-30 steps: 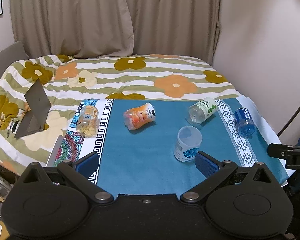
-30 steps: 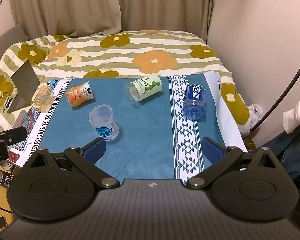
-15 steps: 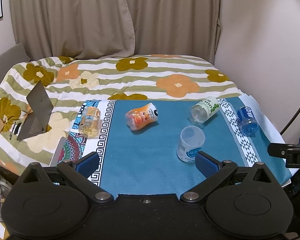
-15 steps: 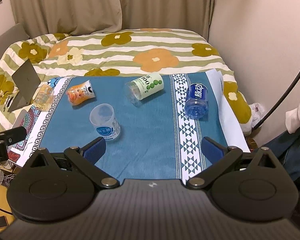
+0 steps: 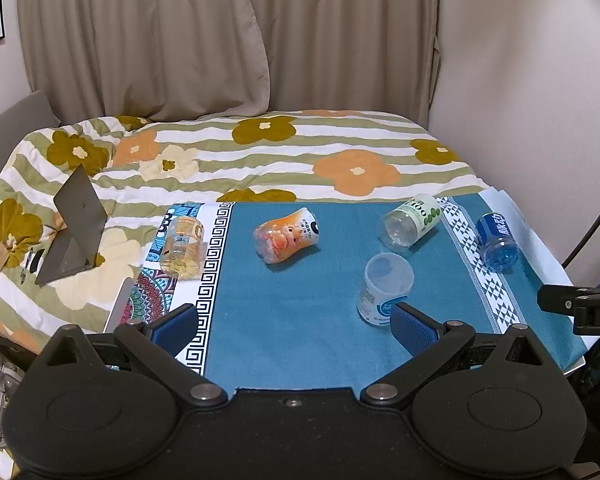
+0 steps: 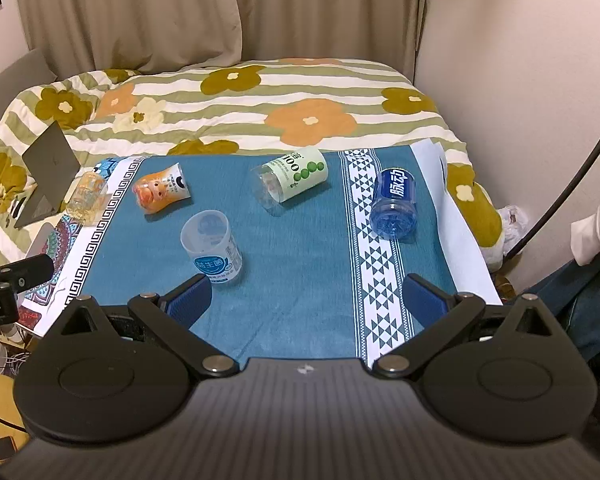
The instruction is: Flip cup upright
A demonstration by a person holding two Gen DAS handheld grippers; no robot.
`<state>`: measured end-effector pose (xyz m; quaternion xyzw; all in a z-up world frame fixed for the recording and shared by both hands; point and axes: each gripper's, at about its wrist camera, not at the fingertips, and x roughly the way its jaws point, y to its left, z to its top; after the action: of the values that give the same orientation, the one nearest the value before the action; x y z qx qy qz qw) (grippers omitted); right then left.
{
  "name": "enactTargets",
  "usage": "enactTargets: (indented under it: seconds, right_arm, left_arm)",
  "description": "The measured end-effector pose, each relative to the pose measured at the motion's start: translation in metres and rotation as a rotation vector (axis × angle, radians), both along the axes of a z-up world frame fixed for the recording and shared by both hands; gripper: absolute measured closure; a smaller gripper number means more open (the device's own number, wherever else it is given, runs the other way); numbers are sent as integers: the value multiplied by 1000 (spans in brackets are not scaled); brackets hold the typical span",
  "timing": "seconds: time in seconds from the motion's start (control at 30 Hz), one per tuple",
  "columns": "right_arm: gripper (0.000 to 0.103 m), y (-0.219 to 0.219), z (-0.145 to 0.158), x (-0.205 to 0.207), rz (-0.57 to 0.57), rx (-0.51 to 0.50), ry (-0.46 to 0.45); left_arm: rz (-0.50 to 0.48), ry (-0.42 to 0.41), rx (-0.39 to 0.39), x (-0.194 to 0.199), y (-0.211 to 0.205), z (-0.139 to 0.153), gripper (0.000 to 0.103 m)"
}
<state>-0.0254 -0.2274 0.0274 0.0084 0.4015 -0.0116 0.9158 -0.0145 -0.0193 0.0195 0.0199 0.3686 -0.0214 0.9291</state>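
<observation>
Here the white cup [image 5: 386,289] stands upright on the blue cloth [image 5: 292,320]; both hand-held grippers, left [image 5: 294,322] and right [image 6: 306,294], gape empty.

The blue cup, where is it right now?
The blue cup lies on its side at the right of the blue cloth, on the white patterned band, right of the green-dotted cup.

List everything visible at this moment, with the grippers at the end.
Clear cup with blue label: 1, translucent white, on the blue mat, nearest the grippers
Orange cup: 1, lying on its side, mat's left part
Green-dotted cup: 1, white and green, on its side, mat's far middle
Blue cup: 1, on its side, right patterned band
Amber cup: 1, on its side, mat's left border
Mat: 1, blue
Laptop: 1, grey, on the floral quilt
Left gripper: open
Right gripper: open
</observation>
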Motion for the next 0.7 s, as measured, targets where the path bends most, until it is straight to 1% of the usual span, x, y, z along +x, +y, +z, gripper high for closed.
enactTargets:
  seconds: [0.37, 0.6, 0.7]
  right_arm:
    - [0, 1, -1, 0, -4, 1, 0]
    - [0, 7, -4, 1, 3, 4, 6]
    - [0, 9, -7, 3, 5, 6, 10]
  left_arm:
    - [-11, -35, 8, -3, 0, 2, 0]
    - [10, -46, -1, 0, 4, 4, 0]
    - [15, -50, 11, 2, 4, 3, 0]
